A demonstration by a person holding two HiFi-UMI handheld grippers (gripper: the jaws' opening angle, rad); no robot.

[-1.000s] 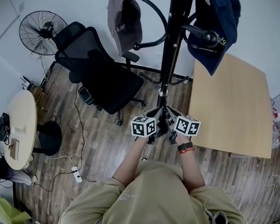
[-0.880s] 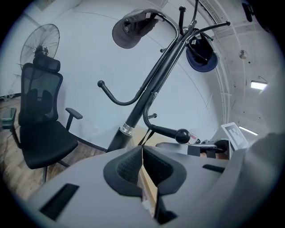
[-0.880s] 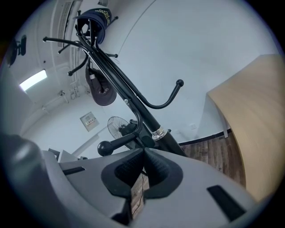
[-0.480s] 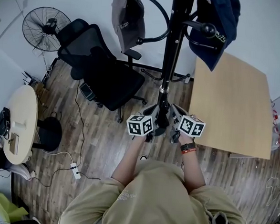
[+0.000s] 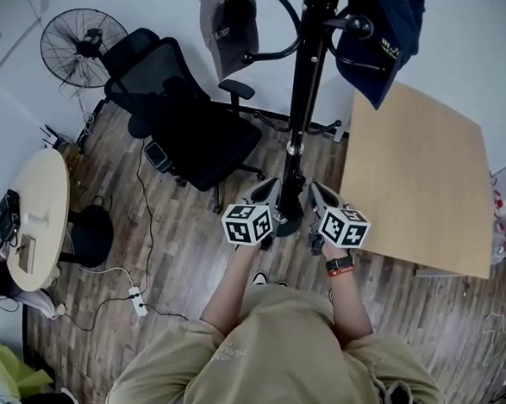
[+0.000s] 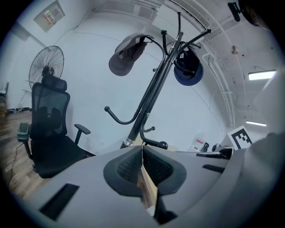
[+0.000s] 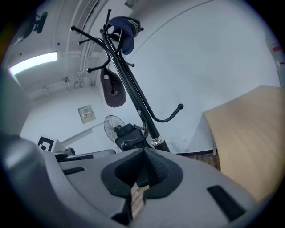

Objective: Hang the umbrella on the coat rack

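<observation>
The left gripper and the right gripper are hovering on either side of the coat rack pole, each with its jaws pressed together and gripping nothing.

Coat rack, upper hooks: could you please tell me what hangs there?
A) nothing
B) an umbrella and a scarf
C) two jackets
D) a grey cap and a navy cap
D: a grey cap and a navy cap hang from the upper hooks of the coat rack in both gripper views.
</observation>
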